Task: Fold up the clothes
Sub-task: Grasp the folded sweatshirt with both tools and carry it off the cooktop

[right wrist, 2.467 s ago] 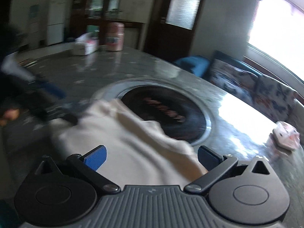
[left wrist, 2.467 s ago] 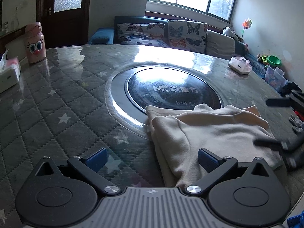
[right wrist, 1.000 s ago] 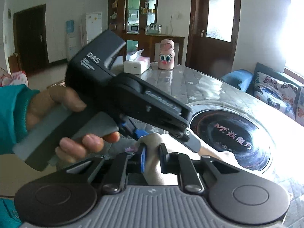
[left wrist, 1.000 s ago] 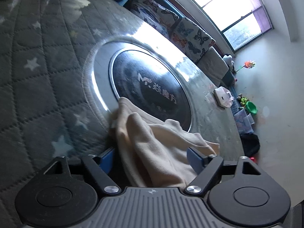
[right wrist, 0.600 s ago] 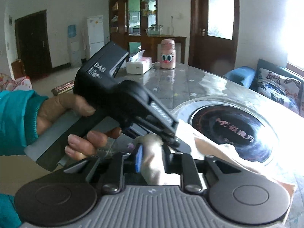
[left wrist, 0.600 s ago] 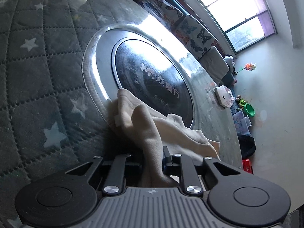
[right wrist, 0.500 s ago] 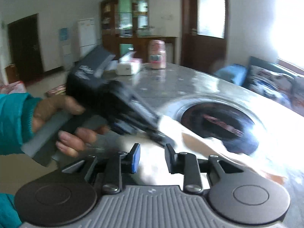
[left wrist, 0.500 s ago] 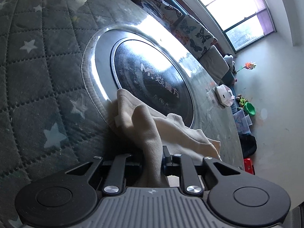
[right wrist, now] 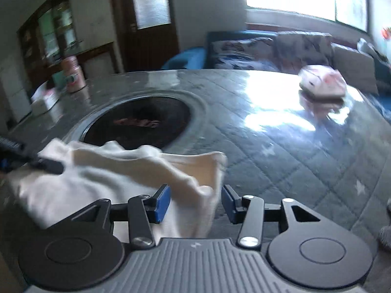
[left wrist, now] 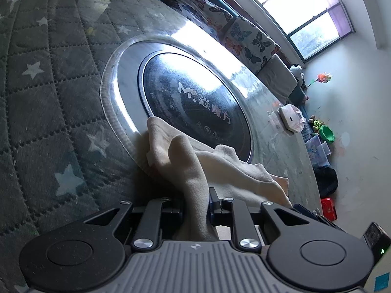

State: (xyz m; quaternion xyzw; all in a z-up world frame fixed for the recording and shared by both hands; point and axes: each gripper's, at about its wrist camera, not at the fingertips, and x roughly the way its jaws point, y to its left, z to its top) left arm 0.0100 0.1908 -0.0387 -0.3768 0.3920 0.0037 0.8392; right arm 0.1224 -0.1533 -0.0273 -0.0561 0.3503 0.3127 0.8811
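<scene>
Cream fleece garment (left wrist: pixel 220 168) lies crumpled by the round quilted table's (left wrist: pixel 48 102) dark central disc; left gripper (left wrist: pixel 195 205) pinches one fold, while right gripper (right wrist: pixel 195 202), jaws just opening, straddles another untouched.

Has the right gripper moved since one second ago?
Yes. The right gripper swung rightward: the dark round plate sits left of centre now, and its jaws have just been opening around the cream garment.

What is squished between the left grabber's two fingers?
A bunched fold of the cream garment, pinched by the left gripper; the left wrist view shows it.
</scene>
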